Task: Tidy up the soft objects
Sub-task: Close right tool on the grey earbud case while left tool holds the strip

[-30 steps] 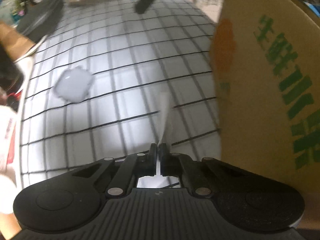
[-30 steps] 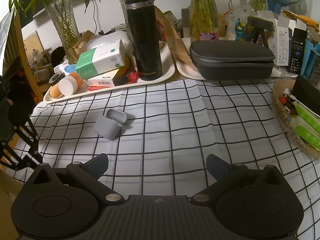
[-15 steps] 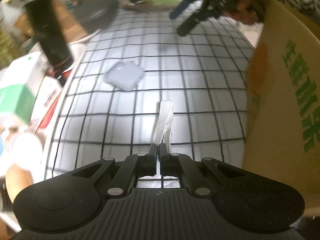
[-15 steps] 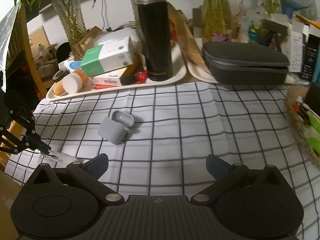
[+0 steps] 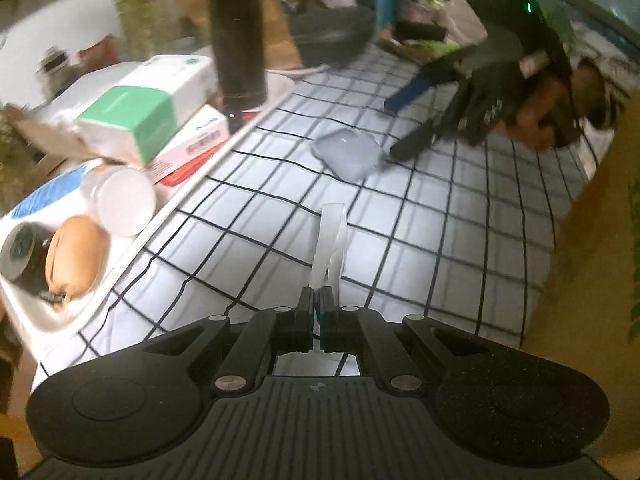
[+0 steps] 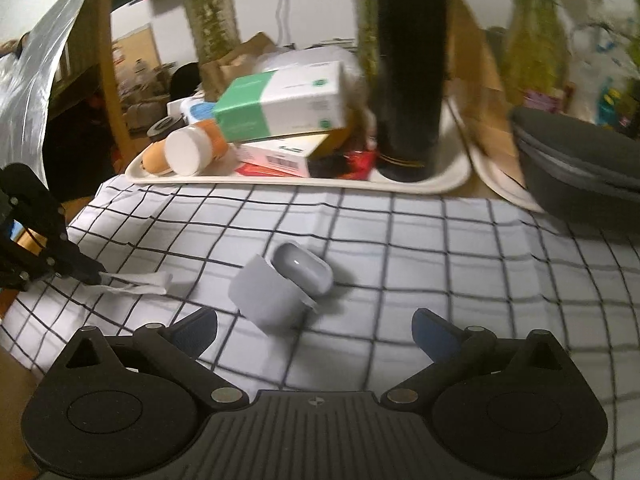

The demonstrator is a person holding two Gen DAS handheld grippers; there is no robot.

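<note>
One grey silicone earbud case [image 6: 282, 294] lies on the surface [image 6: 440, 248], its lid flipped open, near the middle of the checked cloth. One thin, translucent white strip [image 5: 331, 240] is pinched in the left tool [image 5: 316, 300], whose fingers are pressed together on it; in the right wrist view the strip [image 6: 136, 282] sticks out over the cloth at the left, well apart from the case. The right tool [image 6: 314, 326] stands spread, one blue-padded finger on either side of the case and near it, nothing between the pads.

At the far side sits one white tray [image 6: 452, 182] bearing one tall black flask [image 6: 410, 80], one green-and-white box [image 6: 280, 100], one white-and-red box under it [image 6: 280, 154] and one orange bottle with a white cap [image 6: 192, 150]. To the right lies one dark zip case [image 6: 580, 160].

The surface is covered by a white cloth with a black grid. Glass vases with green stems [image 6: 210, 8] stand behind the tray against a pale wall. A cardboard box with green print [image 5: 592, 248] rises at the right in the left wrist view.
</note>
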